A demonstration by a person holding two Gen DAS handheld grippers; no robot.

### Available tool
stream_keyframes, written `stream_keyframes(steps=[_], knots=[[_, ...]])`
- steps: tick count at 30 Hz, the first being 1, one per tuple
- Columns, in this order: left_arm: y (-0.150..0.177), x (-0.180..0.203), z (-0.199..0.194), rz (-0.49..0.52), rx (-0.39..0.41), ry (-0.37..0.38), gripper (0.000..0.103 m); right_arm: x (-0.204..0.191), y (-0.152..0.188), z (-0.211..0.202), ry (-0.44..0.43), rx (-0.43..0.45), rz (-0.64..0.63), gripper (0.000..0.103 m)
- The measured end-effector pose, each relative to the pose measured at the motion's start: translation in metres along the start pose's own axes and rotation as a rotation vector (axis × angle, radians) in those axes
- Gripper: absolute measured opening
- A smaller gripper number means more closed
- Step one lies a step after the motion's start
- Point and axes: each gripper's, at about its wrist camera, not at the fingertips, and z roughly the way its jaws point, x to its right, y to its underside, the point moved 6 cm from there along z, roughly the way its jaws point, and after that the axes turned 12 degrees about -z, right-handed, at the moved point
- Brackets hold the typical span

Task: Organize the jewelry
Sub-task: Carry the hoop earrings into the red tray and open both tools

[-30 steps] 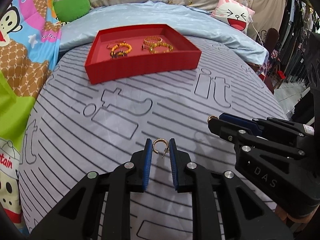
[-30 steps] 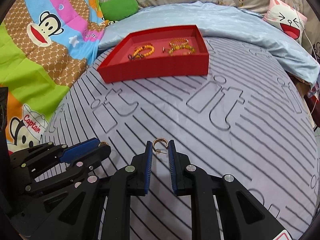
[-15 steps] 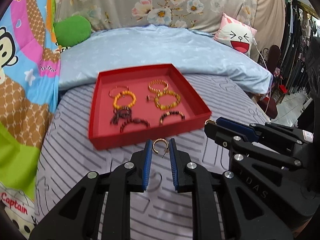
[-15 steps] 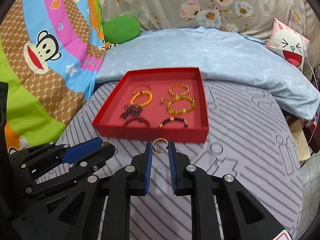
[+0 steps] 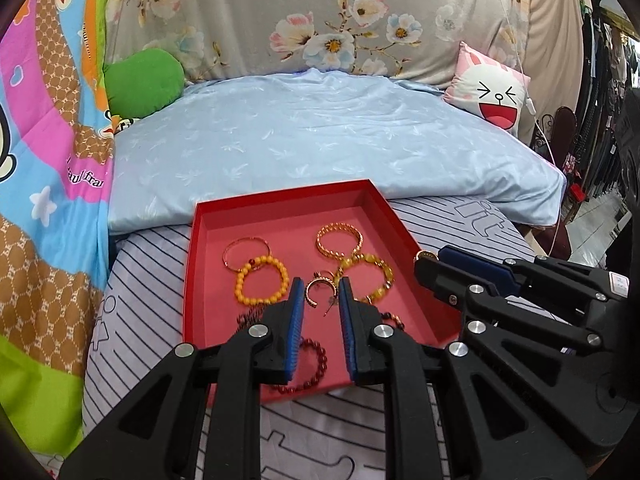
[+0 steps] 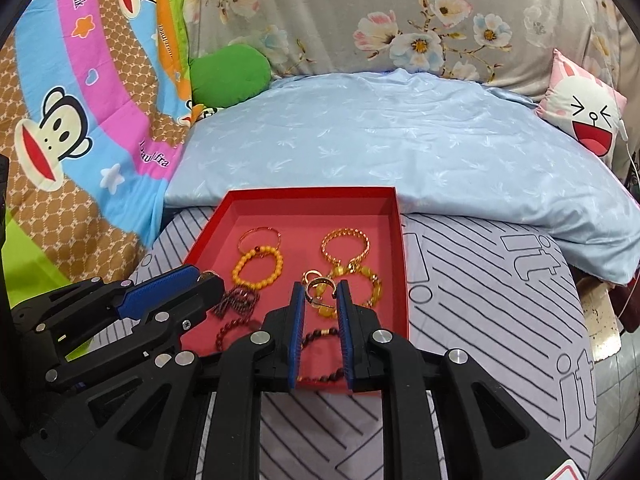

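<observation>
A red tray (image 5: 191, 280) (image 6: 308, 193) lies on the striped grey bedsheet and holds several bracelets. Among them are a yellow bead bracelet (image 5: 262, 282) (image 6: 258, 268) and a gold chain bracelet (image 5: 339, 240) (image 6: 345, 246). My left gripper (image 5: 320, 285) is shut on a gold hoop earring (image 5: 318, 285) and hangs over the tray's near half. My right gripper (image 6: 320, 289) is shut on a second gold hoop earring (image 6: 319, 286), also above the tray. Each gripper shows in the other's view, the right gripper (image 5: 426, 258) beside the tray's right wall and the left gripper (image 6: 208, 280) at its left wall.
A light blue quilt (image 5: 320, 140) lies just behind the tray. A green cushion (image 5: 144, 82) and a cartoon blanket (image 6: 80, 120) are at the left. A pink cartoon pillow (image 5: 494, 92) sits at the back right. The bed drops off at the right toward a tiled floor (image 6: 616, 376).
Both grippers have moved forward across the sheet and risen, from well short of the tray to above its near half. Each still holds its earring.
</observation>
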Motion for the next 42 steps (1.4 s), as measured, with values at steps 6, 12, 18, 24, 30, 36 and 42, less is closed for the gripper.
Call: stream_keyframes(steps=[6,12,18,24,30,36,42], knots=[[-0.013,-0.005,0.022,-0.007,-0.001,-0.010,0.017,0.008,-0.010,0.027,-0.009,-0.018,0.015,0.015],[-0.023,-0.014,0.045,-0.026,-0.014,-0.013,0.017,0.012,-0.019,0.052,-0.014,-0.035,0.020,0.015],[-0.027,-0.017,0.065,-0.021,-0.025,-0.019,0.017,0.017,-0.020,0.072,-0.024,-0.057,0.033,0.015],[-0.028,-0.017,0.078,-0.019,-0.032,-0.013,0.017,0.022,-0.019,0.086,-0.026,-0.072,0.043,0.015],[-0.027,-0.018,0.087,-0.014,-0.040,-0.014,0.017,0.024,-0.017,0.095,-0.029,-0.085,0.047,0.015],[-0.027,-0.022,0.091,-0.022,-0.047,-0.018,0.017,0.022,-0.017,0.100,-0.032,-0.092,0.047,0.015],[-0.028,-0.024,0.095,-0.026,-0.054,-0.021,0.017,0.022,-0.017,0.103,-0.031,-0.094,0.048,0.015]])
